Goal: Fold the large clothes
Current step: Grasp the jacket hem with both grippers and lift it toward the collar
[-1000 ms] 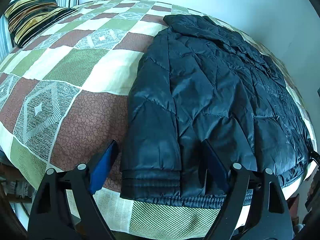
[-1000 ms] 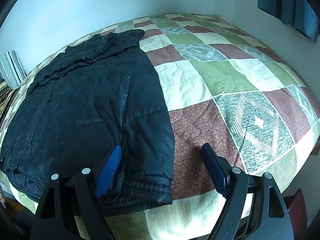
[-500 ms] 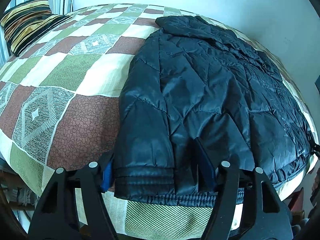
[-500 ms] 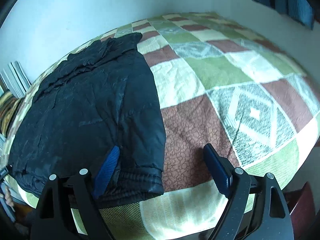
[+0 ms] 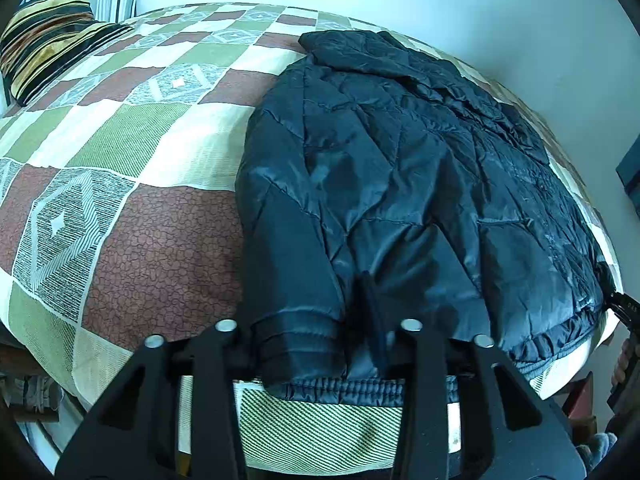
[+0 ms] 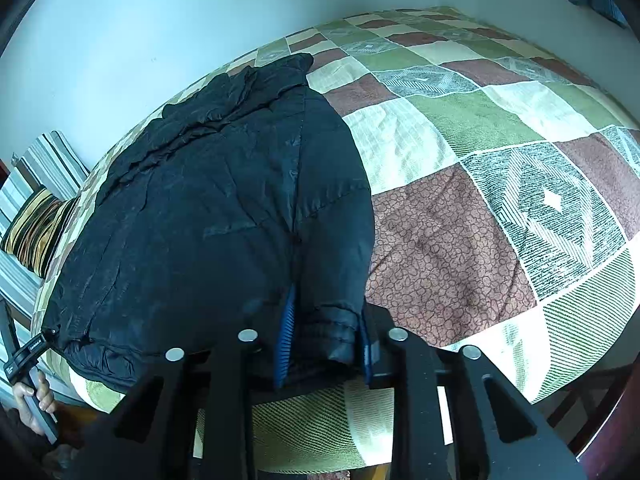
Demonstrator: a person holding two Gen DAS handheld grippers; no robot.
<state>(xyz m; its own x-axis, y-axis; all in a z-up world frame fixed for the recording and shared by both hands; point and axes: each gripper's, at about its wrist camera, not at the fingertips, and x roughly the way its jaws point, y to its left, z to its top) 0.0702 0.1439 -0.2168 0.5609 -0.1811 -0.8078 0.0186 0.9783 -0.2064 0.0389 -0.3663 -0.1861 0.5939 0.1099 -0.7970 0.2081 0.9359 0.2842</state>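
Note:
A dark quilted jacket (image 5: pixel 400 184) lies spread flat on a patchwork bedspread (image 5: pixel 132 184), its hem along the near bed edge. My left gripper (image 5: pixel 308 320) is closing its jaws on the jacket's left sleeve cuff (image 5: pixel 296 340), and the cuff fills the gap between the fingers. In the right wrist view the jacket (image 6: pixel 208 216) fills the left half. My right gripper (image 6: pixel 326 320) is closing too, its blue pads (image 6: pixel 285 336) pressing the bunched right sleeve cuff (image 6: pixel 334 332) from both sides.
A striped pillow (image 5: pixel 48 40) sits at the bed's far left corner, also seen as the pillow (image 6: pixel 36 236) in the right view. Pale walls border the bed. A person's hand (image 6: pixel 34 400) holds the other tool at the near edge. The bedspread (image 6: pixel 500 208) lies bare right of the jacket.
Both grippers have narrowed from wide open onto the sleeve cuffs. The left closed gradually, the right only in the last half second. Each cuff is now bunched between the fingers.

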